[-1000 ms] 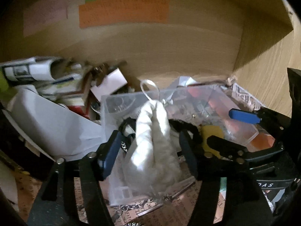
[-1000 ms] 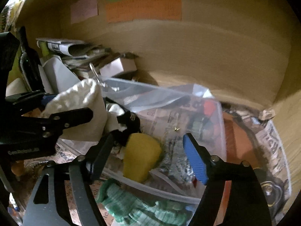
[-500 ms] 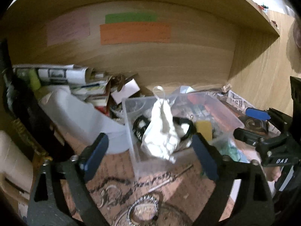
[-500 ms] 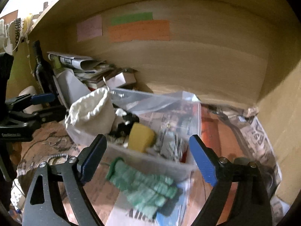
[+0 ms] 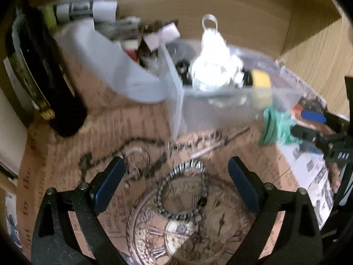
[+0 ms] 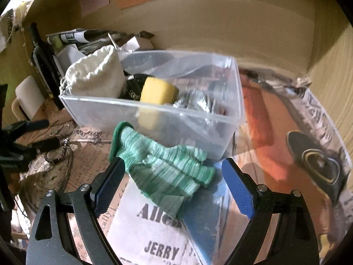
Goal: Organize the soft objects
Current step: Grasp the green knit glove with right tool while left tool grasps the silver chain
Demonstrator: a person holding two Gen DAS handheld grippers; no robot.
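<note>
Both tongs had drawn back from the clear bin [image 6: 233, 92], leaving the white pouch [image 6: 97, 77] and yellow sponge [image 6: 157, 90] inside. Green sock [image 6: 163, 167] lay on the worktop against the bin's front wall, long axis slanting between the spread right tongs [image 6: 172, 187], nearer than the empty, opening left tongs [image 5: 176, 183]; blur hid the bin's other contents

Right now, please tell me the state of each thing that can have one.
Clear bin: lidless, upright.
White pouch: in the bin, mouth gathered.
Yellow sponge: in the bin.
Green sock: outside the bin, on printed paper.
Dark bottle: upright.
Left claw: opening, empty.
Right claw: open around the sock.
</note>
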